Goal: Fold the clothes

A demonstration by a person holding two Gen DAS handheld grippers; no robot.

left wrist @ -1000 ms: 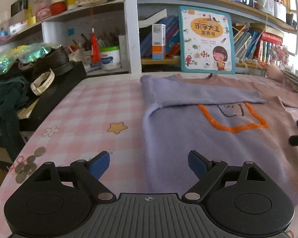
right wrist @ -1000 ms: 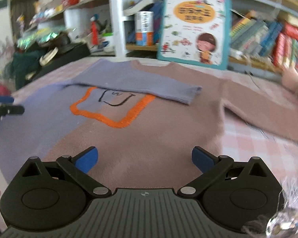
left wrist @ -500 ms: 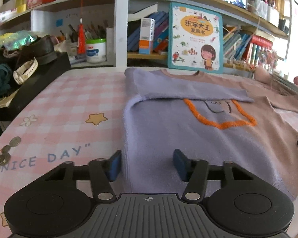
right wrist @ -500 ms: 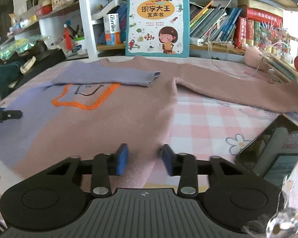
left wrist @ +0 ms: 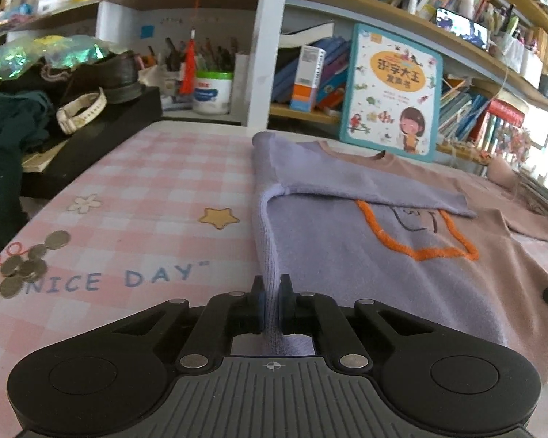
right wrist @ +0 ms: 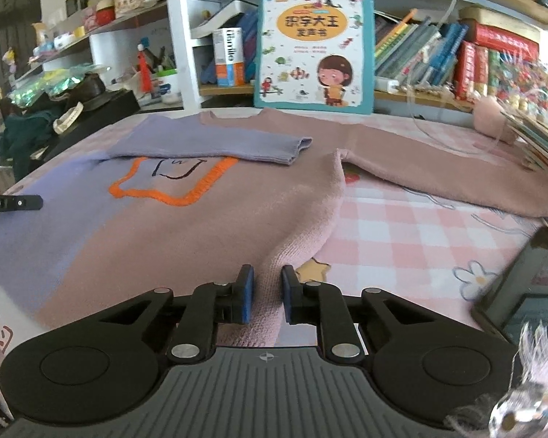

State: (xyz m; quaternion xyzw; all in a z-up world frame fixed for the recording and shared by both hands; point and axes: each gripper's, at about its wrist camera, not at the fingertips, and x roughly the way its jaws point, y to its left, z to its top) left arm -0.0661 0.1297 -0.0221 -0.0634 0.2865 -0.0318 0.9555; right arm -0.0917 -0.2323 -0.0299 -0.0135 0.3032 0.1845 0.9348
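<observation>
Both hand-held grippers pinch the sweater's [left wrist: 347, 262] side edges

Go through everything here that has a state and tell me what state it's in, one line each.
sweater: flat on the table, front up, hem pinched at both corners
purple sleeve: folded across the chest
pink sleeve: spread out to the side, not yet folded
left gripper: shut on the purple hem corner
right gripper: jaws just closed in, shut on the pink hem corner
picture book: upright against the shelf, closed
</observation>
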